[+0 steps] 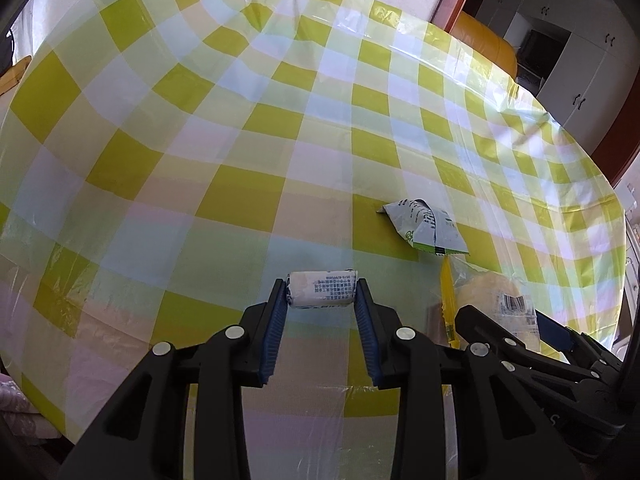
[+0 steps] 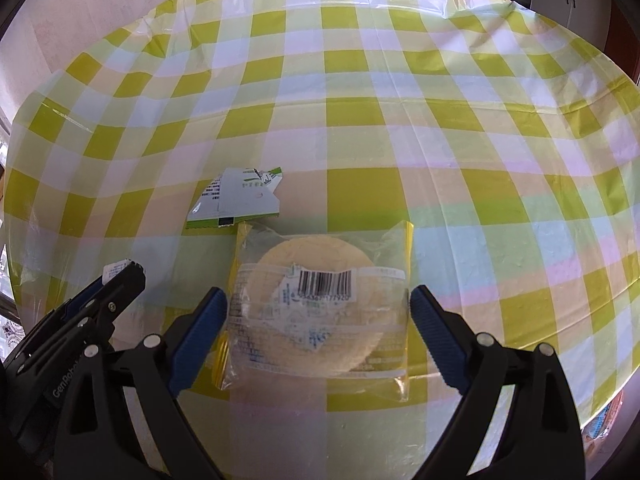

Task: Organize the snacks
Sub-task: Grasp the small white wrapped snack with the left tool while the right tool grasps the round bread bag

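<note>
My left gripper (image 1: 321,290) is shut on a small white wrapped snack roll (image 1: 322,288), its blue pads pressing both ends, low over the checked tablecloth (image 1: 240,140). My right gripper (image 2: 318,300) is open, its pads on either side of a clear bag holding a round pale cake (image 2: 320,312) with a barcode label; I cannot tell if they touch it. A white and green snack packet (image 2: 236,198) lies just beyond the cake bag; it also shows in the left wrist view (image 1: 424,226). The left gripper shows at the left of the right wrist view (image 2: 120,276).
The table is round with a yellow-green checked plastic cloth (image 2: 360,120). White cabinets (image 1: 580,60) and a yellow seat (image 1: 484,36) stand beyond the far right edge. A wall lies behind the table.
</note>
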Available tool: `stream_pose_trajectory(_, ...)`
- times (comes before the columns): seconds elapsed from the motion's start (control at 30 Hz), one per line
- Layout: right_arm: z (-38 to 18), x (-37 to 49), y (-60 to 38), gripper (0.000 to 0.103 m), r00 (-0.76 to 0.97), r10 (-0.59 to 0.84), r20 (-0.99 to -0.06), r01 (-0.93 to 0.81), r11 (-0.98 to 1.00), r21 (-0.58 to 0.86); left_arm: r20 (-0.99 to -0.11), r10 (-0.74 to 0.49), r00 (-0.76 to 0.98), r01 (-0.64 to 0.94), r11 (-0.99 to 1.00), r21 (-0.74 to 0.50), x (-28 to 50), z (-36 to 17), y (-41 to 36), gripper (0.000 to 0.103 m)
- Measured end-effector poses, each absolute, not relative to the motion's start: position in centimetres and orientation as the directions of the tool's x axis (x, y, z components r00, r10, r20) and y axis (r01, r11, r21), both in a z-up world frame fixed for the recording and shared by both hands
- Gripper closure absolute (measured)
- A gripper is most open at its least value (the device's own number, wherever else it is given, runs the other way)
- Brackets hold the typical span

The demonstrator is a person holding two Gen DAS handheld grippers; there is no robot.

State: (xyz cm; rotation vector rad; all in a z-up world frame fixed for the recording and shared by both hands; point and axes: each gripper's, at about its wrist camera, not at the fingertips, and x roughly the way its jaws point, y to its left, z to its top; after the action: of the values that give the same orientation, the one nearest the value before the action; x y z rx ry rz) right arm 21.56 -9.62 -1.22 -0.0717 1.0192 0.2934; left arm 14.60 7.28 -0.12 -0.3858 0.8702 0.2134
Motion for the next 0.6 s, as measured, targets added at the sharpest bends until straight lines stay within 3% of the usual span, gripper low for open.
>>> stream_pose_trajectory(0.1,-1.5,21.6,-10.0,0.013,0.482,0.231,-0.845,-0.280,0.955,0.101,-0.776,0.026,0.630,-0.335,0.911,-0.242,14.6,-0.1,7.2,0.069)
stream_pose_trajectory(0.17,-1.3,21.5,-10.1,0.023,0.489,0.229,-0.841,-0.282,0.955,0.096,-0.776,0.026,0.630,-0.335,0.911,-0.241,14.6,-0.1,7.2,0.070)
stream_pose_trajectory(0.27,-1.2,21.4,-10.3,0.030,0.493,0.232,-0.839,-0.288,0.953,0.094,-0.775,0.028,0.631,-0.334,0.912,-0.239,14.6,-0.1,7.2,0.070)
stream_pose_trajectory(0.6,-0.7,20.6,-12.5,0.033,0.498,0.242,-0.833,-0.274,0.955,0.114,-0.765,0.033,0.643,-0.321,0.919,-0.230,14.4,0.4,6.7,0.070)
